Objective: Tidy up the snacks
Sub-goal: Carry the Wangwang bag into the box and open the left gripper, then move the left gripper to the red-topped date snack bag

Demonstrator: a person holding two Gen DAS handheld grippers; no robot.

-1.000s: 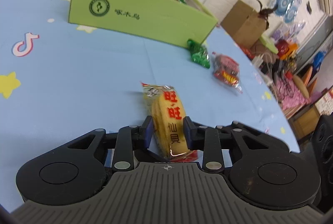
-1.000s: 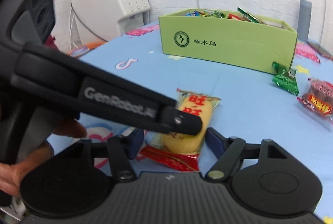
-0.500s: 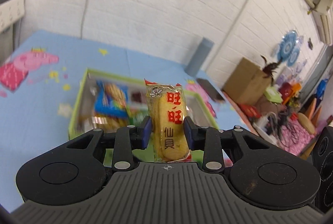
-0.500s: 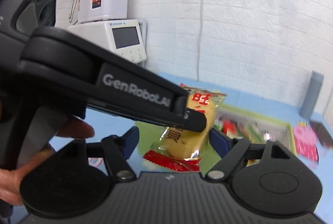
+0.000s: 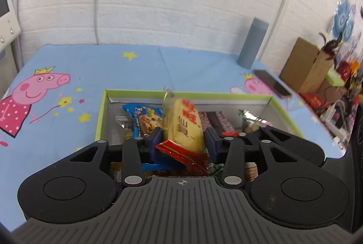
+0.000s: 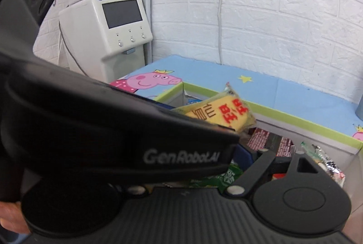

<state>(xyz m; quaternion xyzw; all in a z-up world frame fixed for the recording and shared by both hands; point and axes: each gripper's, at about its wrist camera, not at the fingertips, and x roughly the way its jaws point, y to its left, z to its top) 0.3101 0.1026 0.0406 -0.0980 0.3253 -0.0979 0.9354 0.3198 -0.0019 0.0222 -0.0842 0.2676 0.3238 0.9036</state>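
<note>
**A:** Nearest thing in your left wrist view is your left gripper point(image 5: 183, 142). Its jaws are opening, and the yellow rice cracker pack point(image 5: 185, 125) sits between them, tilted and blurry. The pads look like they've let go of it, with a gap showing on the right side. It has red characters on the front, a black one under them and a tiny "TM", plus a red crimped end toward the camera.

**B:** And your right gripper point(image 6: 254, 153)?

**A:** Jaws are opening too, spread wide, nothing between them that I can make out. Most of the lower left of that frame is blocked by the left gripper's body, which reads "GenRobot.AI" in grey. The same yellow pack pokes out just above it.

**B:** So where's the pack, exactly?

**A:** Over the open green box point(image 5: 101, 108), centre of the frame. Inside there's a blue cookie packet point(image 5: 145, 118) to the left, and dark red bars point(image 5: 215, 119) to the right.

**B:** Further back?

**A:** Blue Peppa Pig tablecloth point(image 5: 79, 67), a phone point(image 5: 272, 83) and grey cylinder point(image 5: 253, 42) upper right, and in the right wrist view a white machine point(image 6: 106, 33) whose label I can't read for sure.
</note>
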